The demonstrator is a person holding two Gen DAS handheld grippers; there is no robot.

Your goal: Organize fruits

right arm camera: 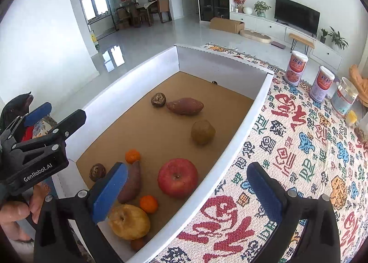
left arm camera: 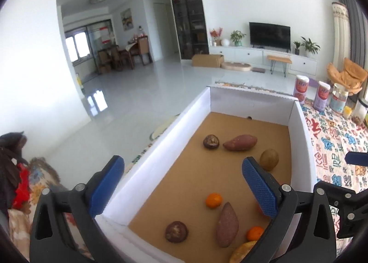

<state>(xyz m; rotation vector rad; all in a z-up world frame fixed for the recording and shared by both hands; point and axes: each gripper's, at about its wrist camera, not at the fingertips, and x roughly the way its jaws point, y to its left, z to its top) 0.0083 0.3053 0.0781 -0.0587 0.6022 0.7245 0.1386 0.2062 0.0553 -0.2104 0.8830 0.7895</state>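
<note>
A white cardboard box (right arm camera: 248,125) with a brown floor holds the produce: a red apple (right arm camera: 177,177), a yellow pear (right arm camera: 129,221), two oranges (right arm camera: 148,204) (right arm camera: 132,156), two sweet potatoes (right arm camera: 185,106) (right arm camera: 132,182), a kiwi (right arm camera: 203,132) and two dark round fruits (right arm camera: 158,99) (right arm camera: 97,172). My left gripper (left arm camera: 181,184) is open and empty, straddling the box's left wall (left arm camera: 161,148). My right gripper (right arm camera: 186,189) is open and empty, straddling the box's right wall above the apple. The left gripper also shows in the right wrist view (right arm camera: 36,138).
The box sits on a patterned cloth (right arm camera: 299,159). Two cans (right arm camera: 296,67) (right arm camera: 322,83), a glass jar (right arm camera: 345,99) and small items stand at the cloth's far right. Beyond the box's left side is the tiled floor (left arm camera: 138,92).
</note>
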